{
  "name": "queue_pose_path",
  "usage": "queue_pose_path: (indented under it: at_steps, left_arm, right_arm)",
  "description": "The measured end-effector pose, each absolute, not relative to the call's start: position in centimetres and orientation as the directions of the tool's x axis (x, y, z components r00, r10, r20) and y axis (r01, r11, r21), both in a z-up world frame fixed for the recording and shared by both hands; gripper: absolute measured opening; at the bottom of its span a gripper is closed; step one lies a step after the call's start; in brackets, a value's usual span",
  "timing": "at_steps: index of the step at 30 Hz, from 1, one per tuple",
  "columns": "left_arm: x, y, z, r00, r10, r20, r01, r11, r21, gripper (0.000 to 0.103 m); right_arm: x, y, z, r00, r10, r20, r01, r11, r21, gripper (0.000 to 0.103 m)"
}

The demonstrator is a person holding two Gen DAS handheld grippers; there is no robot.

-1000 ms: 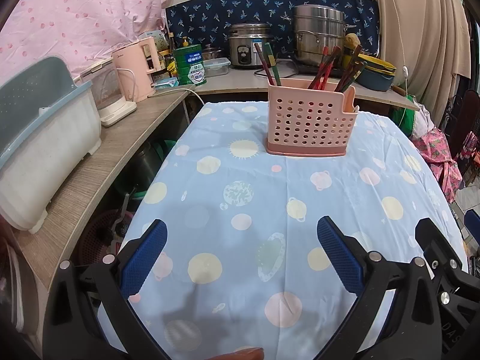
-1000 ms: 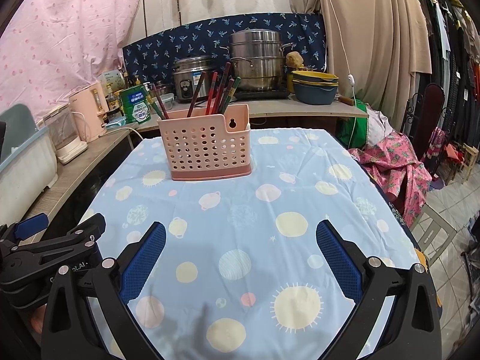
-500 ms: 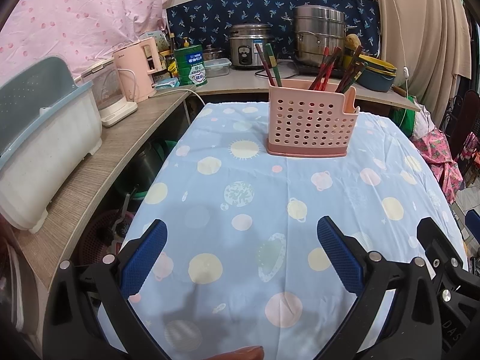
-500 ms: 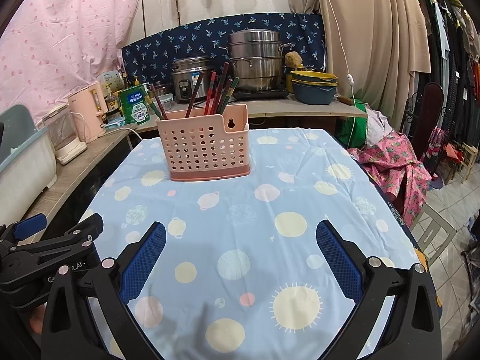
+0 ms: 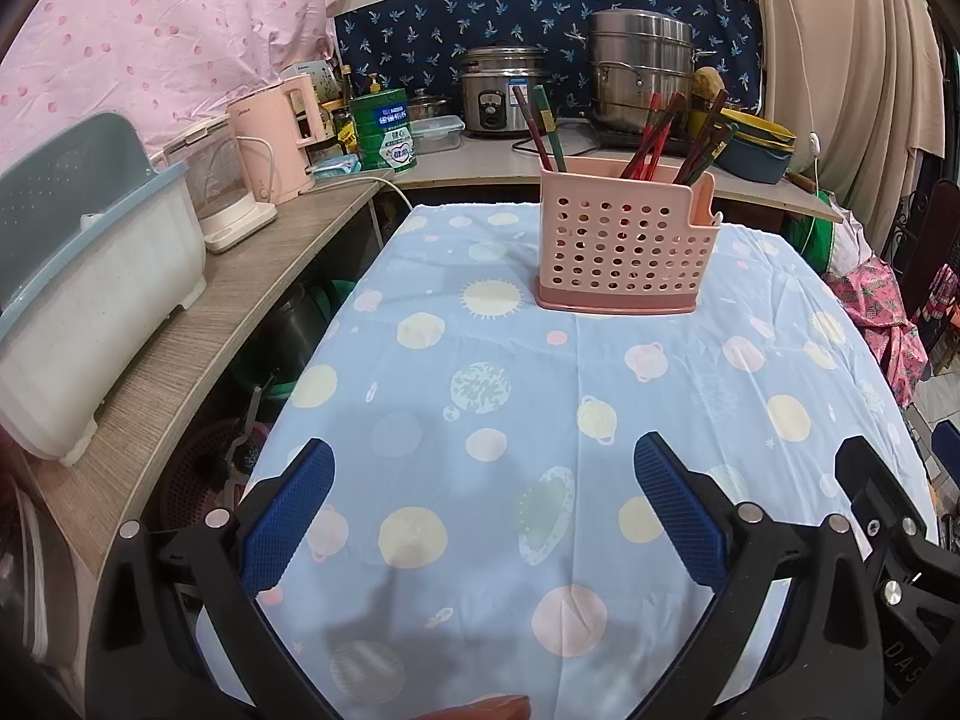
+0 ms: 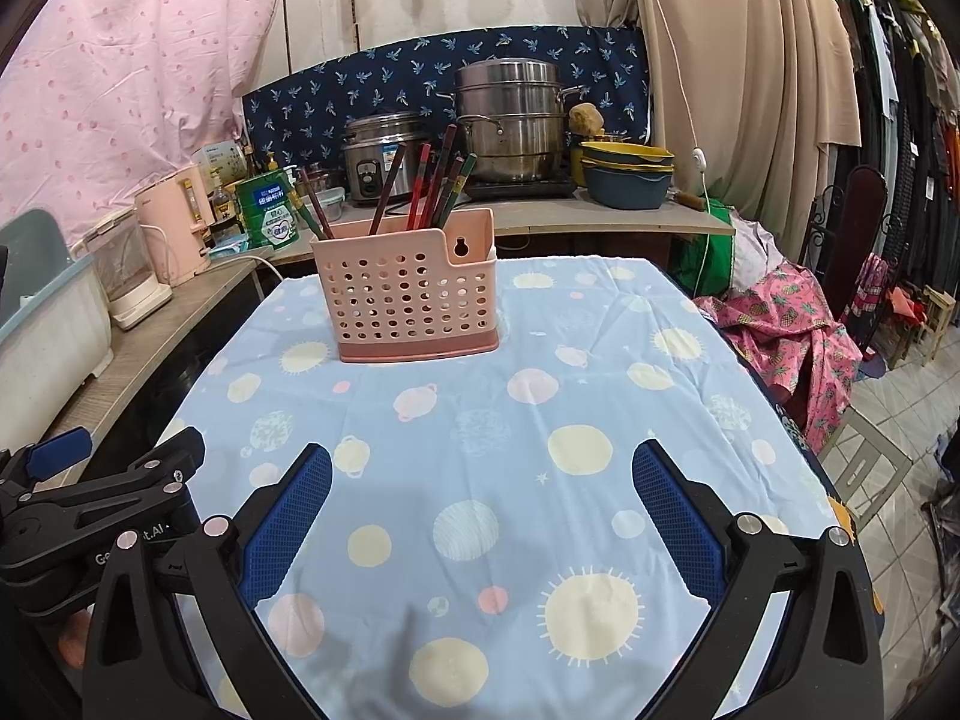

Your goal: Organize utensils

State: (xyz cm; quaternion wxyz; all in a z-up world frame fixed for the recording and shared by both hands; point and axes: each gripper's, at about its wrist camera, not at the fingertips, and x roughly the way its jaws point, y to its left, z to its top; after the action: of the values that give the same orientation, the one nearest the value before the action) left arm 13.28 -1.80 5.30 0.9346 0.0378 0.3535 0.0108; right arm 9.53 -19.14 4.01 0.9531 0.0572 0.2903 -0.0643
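Cluttered kitchen corner; worktop point(image 5: 600, 372) under a blue planet-print cloth. Pink perforated caddy point(image 5: 624, 246) stands upper centre of frame, chopsticks point(image 6: 429, 189) upright inside, leaning. Left tongs point(image 5: 483, 510) and right tongs point(image 6: 480, 510): both wide open, empty, well apart from caddy. Judgement: chopsticks light, stiff, slick; pinch mid-shaft above the rim.

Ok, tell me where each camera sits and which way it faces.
Left wrist: on the left gripper, low over the tablecloth, facing the pink basket of chopsticks; its open fingers and part of the right gripper show.
Right wrist: on the right gripper, facing the same basket; its open fingers and the left gripper at lower left show.
Shared: basket, tablecloth, steel pots.
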Motion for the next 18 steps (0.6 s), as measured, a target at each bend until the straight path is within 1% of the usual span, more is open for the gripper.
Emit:
queue_pose_path:
  at_steps: [18]
  left_arm:
    - [13.45,-2.20,5.39,0.760,0.052,-0.648,0.013,0.995,0.095,0.094]
  right_arm:
    - [9.59,-19.22,4.01,0.823,-0.089,-0.561,0.156,0.985,0.072,0.097]
